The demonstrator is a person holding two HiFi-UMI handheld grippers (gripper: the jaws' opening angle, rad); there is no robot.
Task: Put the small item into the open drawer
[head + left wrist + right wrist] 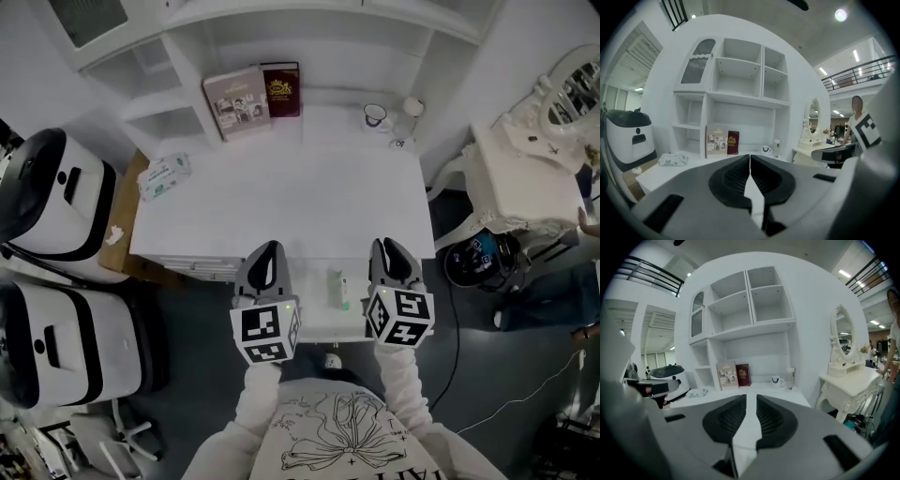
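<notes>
A small white and green tube (337, 289) lies in the open white drawer (319, 325) at the front edge of the white desk (281, 206). Each gripper hovers over the desk's front edge, one on either side of the tube. My left gripper (267, 247) (750, 156) is to the tube's left, its jaws closed together with nothing in them. To the tube's right, my right gripper (392, 243) (751, 397) has a narrow gap between its jaws and holds nothing. Neither gripper view shows the tube.
Two books (251, 98) lean at the back of the desk, with a mug (376, 115) to their right and a wipes pack (164, 175) at the left edge. White appliances (52, 197) stand left of the desk and a white dressing table (525, 178) stands to its right.
</notes>
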